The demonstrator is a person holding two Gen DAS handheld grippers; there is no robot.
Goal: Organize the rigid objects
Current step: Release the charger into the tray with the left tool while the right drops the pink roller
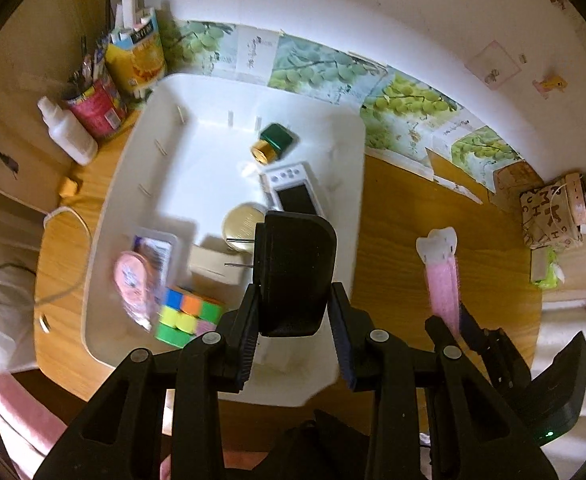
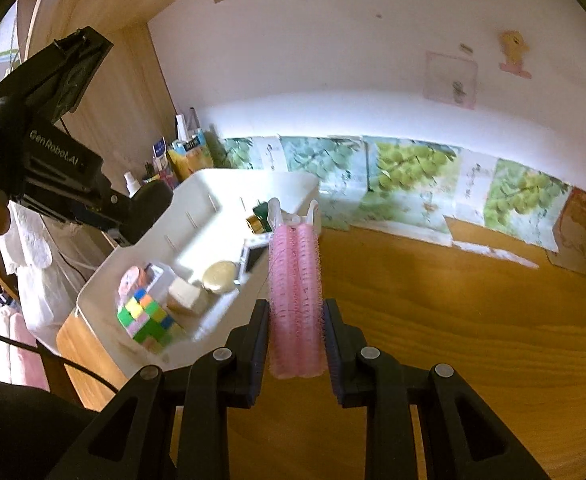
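Pink hair-roller clip (image 2: 296,288) clamped in right gripper (image 2: 296,344) above wooden counter (image 2: 453,320). Black rounded object (image 1: 295,276) gripped by left gripper (image 1: 295,344) over white tray (image 1: 133,184) holding puzzle cube (image 1: 187,314). Grape-print sheets (image 2: 405,176) line white wall.

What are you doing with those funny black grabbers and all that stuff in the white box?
A person is tidying small things into a white bin on a wooden desk, holding a grabber in each hand. The left gripper is shut on a black object above the bin. The right gripper is shut on a pink hair roller beside the bin, over the desk. Already inside the bin are a colourful puzzle cube, a round gold tin and a green bottle.
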